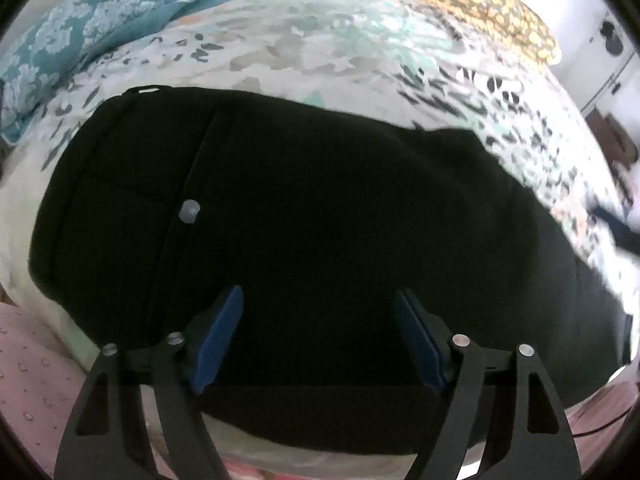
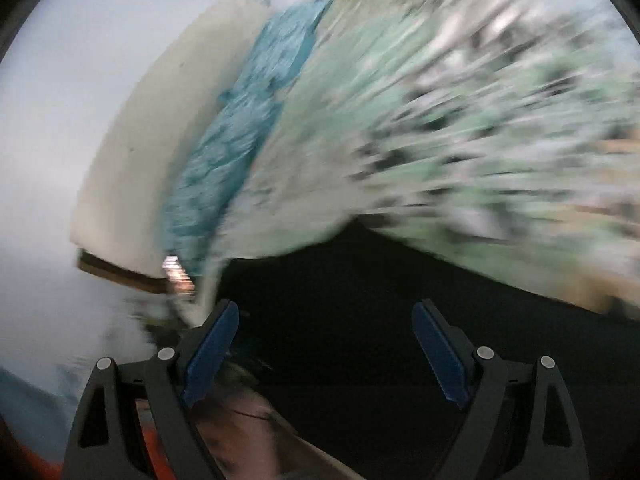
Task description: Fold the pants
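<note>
The left tongs [image 1: 318,336] hang wide open with nothing between the blue pads, aimed steeply down at the black pants [image 1: 280,220] lying just ahead on the bed [image 1: 320,40]. The waistband and a pale button [image 1: 189,211] sit ahead and to their left. The right tongs [image 2: 326,354] are also wide open and empty above dark cloth, their view blurred. A good fold probably needs both tongs pinching matching edges, lifting evenly.
</note>
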A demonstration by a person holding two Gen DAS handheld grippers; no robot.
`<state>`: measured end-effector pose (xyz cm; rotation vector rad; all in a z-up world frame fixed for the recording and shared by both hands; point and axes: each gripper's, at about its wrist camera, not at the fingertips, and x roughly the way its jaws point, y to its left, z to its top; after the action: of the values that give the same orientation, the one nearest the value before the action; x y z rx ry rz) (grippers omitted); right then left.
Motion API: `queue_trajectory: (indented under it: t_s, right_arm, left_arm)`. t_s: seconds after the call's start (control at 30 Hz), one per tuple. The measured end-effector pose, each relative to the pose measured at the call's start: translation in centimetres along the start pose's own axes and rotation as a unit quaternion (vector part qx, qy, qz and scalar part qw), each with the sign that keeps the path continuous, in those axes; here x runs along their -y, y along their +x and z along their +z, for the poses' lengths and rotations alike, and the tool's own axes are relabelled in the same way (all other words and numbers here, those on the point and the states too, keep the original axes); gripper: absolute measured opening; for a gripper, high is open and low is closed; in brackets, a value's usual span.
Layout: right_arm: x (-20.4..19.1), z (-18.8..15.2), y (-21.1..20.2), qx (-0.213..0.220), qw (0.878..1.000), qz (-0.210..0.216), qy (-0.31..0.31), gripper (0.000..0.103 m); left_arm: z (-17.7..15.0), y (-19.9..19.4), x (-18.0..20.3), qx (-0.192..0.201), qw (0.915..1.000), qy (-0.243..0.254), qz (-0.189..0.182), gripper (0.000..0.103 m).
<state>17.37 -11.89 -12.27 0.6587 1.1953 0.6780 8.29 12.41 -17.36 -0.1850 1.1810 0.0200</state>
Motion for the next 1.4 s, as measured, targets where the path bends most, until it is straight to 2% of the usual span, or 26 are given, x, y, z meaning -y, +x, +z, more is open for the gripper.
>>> queue_trajectory:
  t_s: [0.1,0.13,0.17,0.2,0.23,0.3,0.37,0.47,0.53,0.6,0.67,0.7,0.77,0.87,0.9,0.97,1.0,1.03,1.07,1.1,1.2,1.3,1.4]
  right_arm:
    - [0.1,2.4,8.8,-0.088,0.995,0.034,0.043,0.088]
    - [0.4,2.6,11.3,-0.115,0.993,-0.002,0.041,0.088]
    - [0.6,3.1,12.3,-0.117,0.991,-0.051,0.027,0.086]
    - [0.5,3.6,12.8,-0.095,0.990,-0.100,0.001,0.083]
    - [0.6,3.9,12.6,-0.082,0.992,-0.101,0.001,0.081]
    - [0.5,4.5,10.3,-0.006,0.994,-0.108,0.015,0.081]
    - [-0.6,4.7,7.0,0.062,0.986,-0.152,-0.028,0.083]
    - [-1.5,3.6,3.1,0.071,0.981,-0.161,-0.082,0.084]
    - [-1.7,0.9,-0.3,0.071,0.974,-0.172,-0.127,0.087]
    - [-0.5,-3.7,-4.5,0.085,0.957,-0.216,-0.174,0.091]
    - [1.2,-8.0,-7.3,0.100,0.941,-0.261,-0.191,0.092]
    - [2.5,-9.8,-8.7,0.108,0.936,-0.277,-0.187,0.092]
    - [4.6,-12.4,-11.1,0.125,0.929,-0.299,-0.176,0.092]
    - [8.3,-14.2,-12.6,0.148,0.919,-0.335,-0.143,0.092]
    - [9.4,-14.6,-12.8,0.153,0.914,-0.350,-0.135,0.092]
    - [11.5,-14.5,-12.8,0.135,0.909,-0.376,-0.115,0.092]
    - [12.1,-14.3,-12.6,0.128,0.910,-0.378,-0.111,0.092]
    - [12.2,-14.3,-12.5,0.128,0.909,-0.380,-0.115,0.093]
    - [12.1,-14.2,-12.1,0.127,0.905,-0.387,-0.124,0.098]
    - [12.0,-14.1,-11.7,0.119,0.902,-0.394,-0.130,0.101]
    - [12.0,-14.5,-10.7,0.126,0.890,-0.414,-0.143,0.103]
    - [12.5,-14.5,-11.0,0.138,0.894,-0.402,-0.141,0.103]
    - [12.2,-14.6,-10.6,0.141,0.891,-0.405,-0.146,0.103]
  left_arm:
    - [-0.3,0.1,0.4,-0.003,0.9997,0.019,0.012,0.079]
    - [-0.5,0.0,0.4,-0.004,0.9997,0.021,0.013,0.079]
    - [-0.5,0.0,0.5,-0.004,0.9996,0.023,0.013,0.079]
    - [-0.6,0.0,0.4,-0.005,0.9996,0.024,0.013,0.079]
    - [-0.6,0.0,0.2,-0.006,0.9996,0.025,0.013,0.079]
    - [-0.7,-0.1,0.1,-0.006,0.9996,0.026,0.013,0.079]
    - [-0.6,0.0,0.2,-0.008,0.9996,0.025,0.013,0.079]
    - [-0.6,-0.1,0.4,-0.008,0.9994,0.027,0.019,0.080]
    - [-0.5,-0.8,0.5,0.000,0.9996,0.020,0.018,0.080]
    - [-0.5,-2.2,0.7,0.027,0.9994,0.011,-0.017,0.080]
    - [0.1,-2.9,1.9,0.051,0.9976,0.026,-0.040,0.085]
    - [0.6,-2.8,3.0,0.062,0.9960,0.044,-0.047,0.089]
    - [2.6,-1.8,5.3,0.081,0.9925,0.078,-0.048,0.089]
    - [6.4,0.4,7.6,0.123,0.9878,0.092,-0.030,0.090]
    - [7.6,1.5,8.0,0.128,0.9871,0.094,-0.020,0.097]
    - [9.4,5.0,8.6,0.101,0.9895,0.103,0.006,0.100]
    - [9.9,7.9,8.5,0.062,0.9904,0.119,0.034,0.103]
    - [9.9,9.1,8.4,0.046,0.9900,0.129,0.033,0.103]
    - [9.4,9.1,8.0,0.075,0.9881,0.134,0.015,0.103]
    - [9.3,8.7,7.9,0.086,0.9875,0.131,0.013,0.103]
    - [9.2,8.7,8.1,0.091,0.9859,0.139,0.022,0.103]
    - [9.5,8.9,7.8,0.081,0.9877,0.133,0.012,0.103]
    - [9.3,8.8,8.1,0.084,0.9873,0.134,0.014,0.103]
